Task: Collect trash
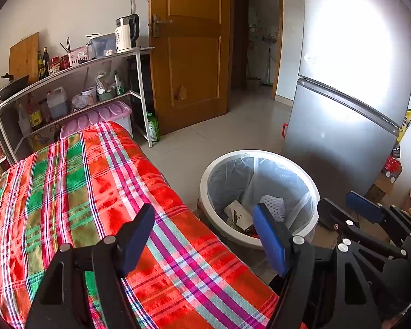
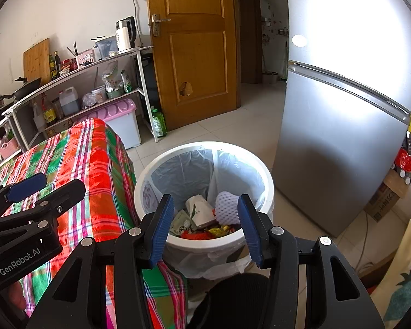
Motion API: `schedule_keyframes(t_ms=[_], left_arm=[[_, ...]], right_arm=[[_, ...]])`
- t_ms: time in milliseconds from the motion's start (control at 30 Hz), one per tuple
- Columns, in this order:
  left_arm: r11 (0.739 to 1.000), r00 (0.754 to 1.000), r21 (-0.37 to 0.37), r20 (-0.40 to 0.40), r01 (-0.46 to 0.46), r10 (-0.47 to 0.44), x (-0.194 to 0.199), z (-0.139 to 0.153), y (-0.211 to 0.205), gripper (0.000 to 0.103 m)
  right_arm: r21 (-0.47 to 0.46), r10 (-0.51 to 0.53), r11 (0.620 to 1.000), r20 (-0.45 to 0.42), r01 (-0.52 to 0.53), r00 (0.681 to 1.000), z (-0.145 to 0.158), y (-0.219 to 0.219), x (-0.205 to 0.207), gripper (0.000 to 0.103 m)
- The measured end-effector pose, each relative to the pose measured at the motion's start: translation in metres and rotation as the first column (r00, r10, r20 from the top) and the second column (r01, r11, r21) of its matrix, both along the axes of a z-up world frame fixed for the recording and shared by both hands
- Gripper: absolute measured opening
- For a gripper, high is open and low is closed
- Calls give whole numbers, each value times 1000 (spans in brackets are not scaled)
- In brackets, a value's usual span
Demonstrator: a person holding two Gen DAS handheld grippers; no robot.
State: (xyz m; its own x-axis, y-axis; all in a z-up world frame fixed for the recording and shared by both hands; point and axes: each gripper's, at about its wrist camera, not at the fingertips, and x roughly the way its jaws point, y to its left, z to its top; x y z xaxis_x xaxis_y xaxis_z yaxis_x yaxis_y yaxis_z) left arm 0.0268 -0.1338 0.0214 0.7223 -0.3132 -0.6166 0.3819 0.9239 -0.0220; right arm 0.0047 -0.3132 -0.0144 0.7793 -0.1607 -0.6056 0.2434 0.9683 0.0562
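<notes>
Both grippers hang over the near end of the worktop [image 1: 101, 192], which is draped in a red and green plaid cloth, and both are empty. The left gripper [image 1: 202, 237] has its fingers well apart over the cloth's corner, nothing between them. The right gripper [image 2: 202, 226] sits just beside it, fingers also apart, looking straight down into the bin [image 2: 150, 181].

The trash is already in that bin: a crumpled white cup [image 2: 201, 209], a white foam net [image 2: 227, 209], a green wrapper [image 2: 181, 222] and some red and gold foil [image 2: 219, 230] lie in a heap at the bottom, inside a clear liner [image 2: 178, 172]. The bin stands on the floor, tight between the worktop and the fridge [image 2: 342, 137]. No loose trash shows on the cloth from either camera, so I judge the collecting is mostly done and what remains, if anything, is dealing with the liner.

That is where trouble could come. The liner is thin and slack, and its edge hangs loose over the near rim; a pinch taking only one fold could tear it or let it slip free. Lifting it from one side would tip the heap, and the light net and cup could spill onto the floor. The two grippers are close together, so reaching in at once risks knocking one against the other. The bin looks light and could skid toward the fridge if a finger catches its rim.
</notes>
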Motion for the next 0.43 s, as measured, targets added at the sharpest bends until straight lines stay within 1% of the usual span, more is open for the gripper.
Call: schedule_keyframes(t_ms=[433], left_arm=[[1000,1000,-2,-1,-1,1,-1,-2,0,76]], right_arm=[[1,-1,1000,-1,1,1000,1,1,1,50]])
